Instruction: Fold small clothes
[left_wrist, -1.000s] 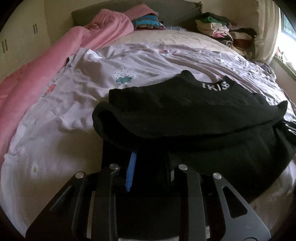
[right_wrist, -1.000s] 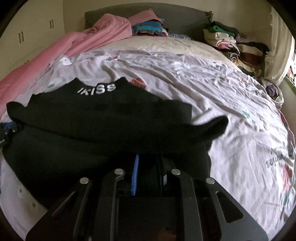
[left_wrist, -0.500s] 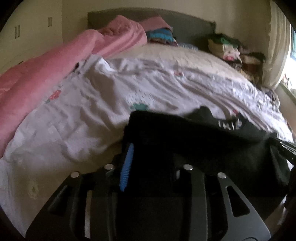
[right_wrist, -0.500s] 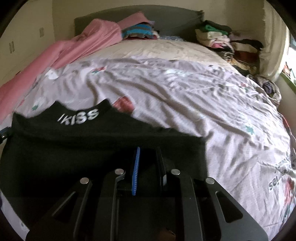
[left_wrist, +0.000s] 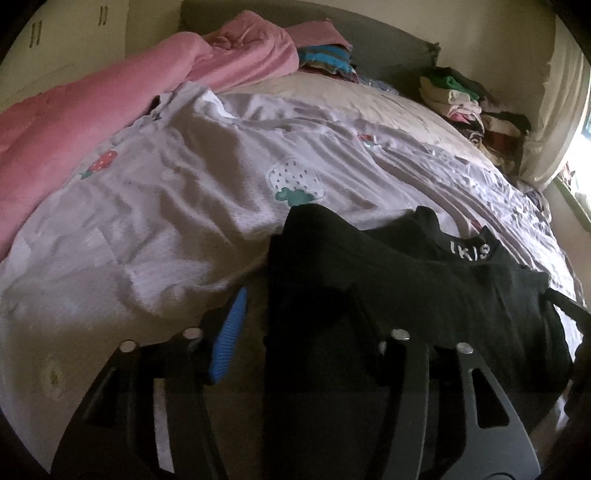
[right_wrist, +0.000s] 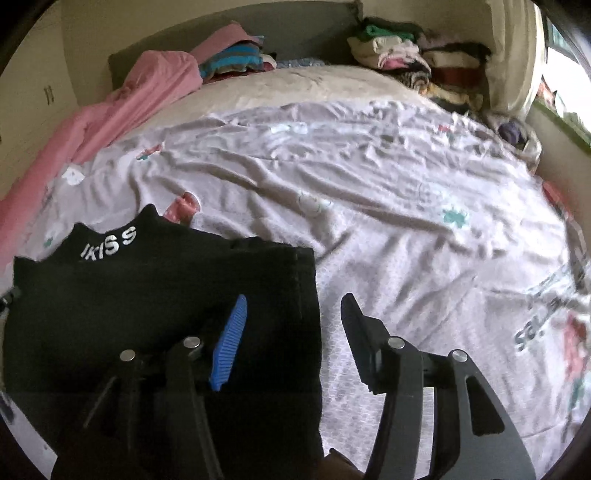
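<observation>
Black top lies folded on bed sheet; R gripper opening, L gripper spread, both unpinched. I risk pads snagging cloth, undoing fold

The right-hand black two-finger gripper points steeply downward, its jaws opening: the blue ribbed pad on its left finger and the bare black right finger stand clearly apart, pressing on nothing. The left-hand black two-finger gripper tilts down at a like angle. Its blue ribbed pad stands clear, while its right finger is lost against dark cloth, so its jaws appear parted, though not certainly.
</observation>
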